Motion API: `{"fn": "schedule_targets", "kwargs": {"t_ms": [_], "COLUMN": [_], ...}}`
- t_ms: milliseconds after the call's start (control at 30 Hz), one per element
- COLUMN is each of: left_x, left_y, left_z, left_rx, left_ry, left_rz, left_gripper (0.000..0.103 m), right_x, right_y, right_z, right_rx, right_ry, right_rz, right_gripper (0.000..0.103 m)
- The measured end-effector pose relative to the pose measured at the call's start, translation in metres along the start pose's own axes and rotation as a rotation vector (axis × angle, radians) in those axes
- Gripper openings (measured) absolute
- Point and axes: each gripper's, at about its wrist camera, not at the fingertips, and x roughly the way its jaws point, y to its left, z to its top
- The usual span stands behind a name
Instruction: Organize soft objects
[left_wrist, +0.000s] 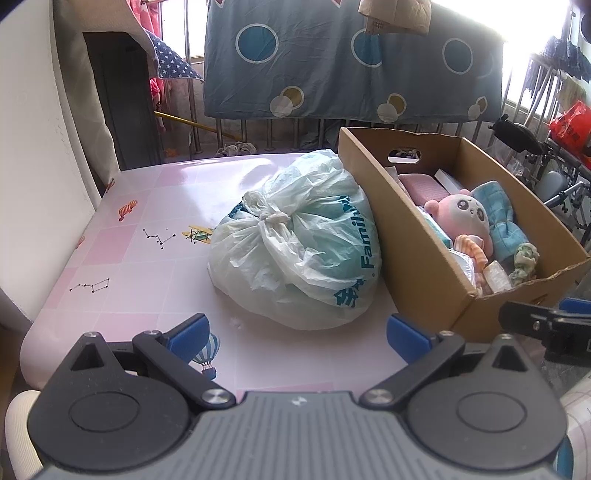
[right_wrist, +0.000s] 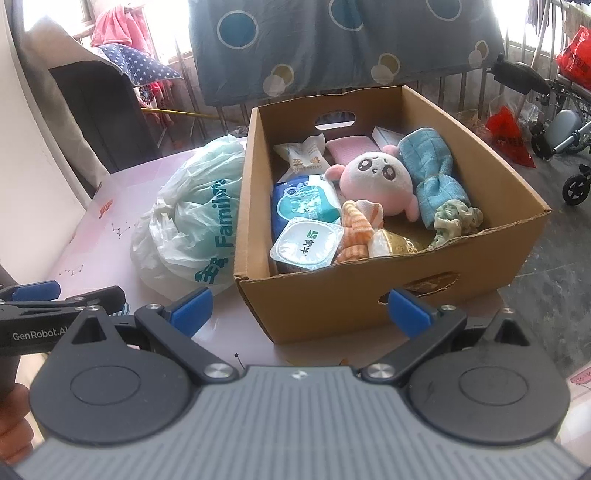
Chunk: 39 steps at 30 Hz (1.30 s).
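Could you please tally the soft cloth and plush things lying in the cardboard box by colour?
In the cardboard box:
Pink: 2, the plush toy and a folded pink cloth
Blue: 1, a rolled blue towel
Orange striped: 1, a cloth
Pale green: 1, a crumpled rag
Total: 5

Tied bag (left_wrist: 295, 254) on table (left_wrist: 147, 221) — touching box (right_wrist: 369, 295) on right; plush (right_wrist: 373, 181) inside.

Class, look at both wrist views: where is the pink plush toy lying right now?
The pink plush toy lies inside the cardboard box, near its middle, between the blue towel on its right and the wipes pack on its left; the left wrist view shows it too.
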Motion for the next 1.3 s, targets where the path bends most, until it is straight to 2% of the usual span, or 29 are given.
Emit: {"fn": "schedule_targets", "kwargs": {"t_ms": [1300], "left_x": [-0.0001], "left_y": [-0.0008], "left_z": [-0.0002], "left_rx": [-0.003], "left_ry": [0.001], "left_rz": [-0.005], "left_gripper": [0.103], "right_x": [-0.0011], "right_y": [-0.0030], "right_z": [0.0022], "right_rx": [-0.023], "right_ry": [0.000], "right_rz": [-0.001], "right_gripper": [0.102]}}
